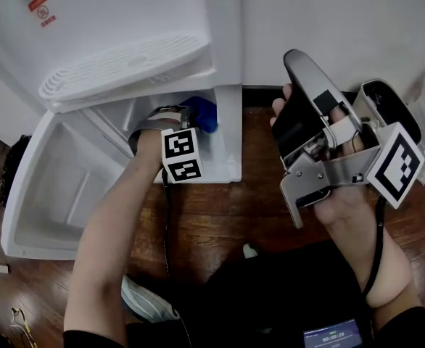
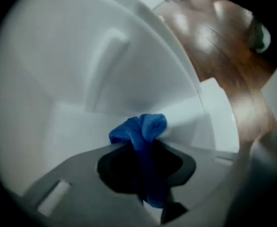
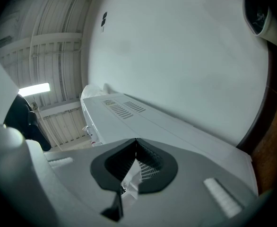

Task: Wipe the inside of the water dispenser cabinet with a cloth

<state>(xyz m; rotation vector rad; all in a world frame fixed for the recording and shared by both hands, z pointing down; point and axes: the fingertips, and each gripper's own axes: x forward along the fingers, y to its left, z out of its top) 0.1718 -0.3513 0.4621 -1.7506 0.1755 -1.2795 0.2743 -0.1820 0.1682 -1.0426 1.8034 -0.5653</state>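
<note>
Your left claw [image 2: 145, 174] is clenched on the blue cloth [image 2: 143, 129] at lower centre, so press it flat to the cabinet [image 2: 72, 79] wall and sweep the corners; your right claw [image 3: 134, 148] is clenched empty.

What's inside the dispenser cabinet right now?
The left gripper, shut on a blue cloth, and bare white cabinet walls. The deeper interior is hidden behind the arm and the drip tray.
</note>
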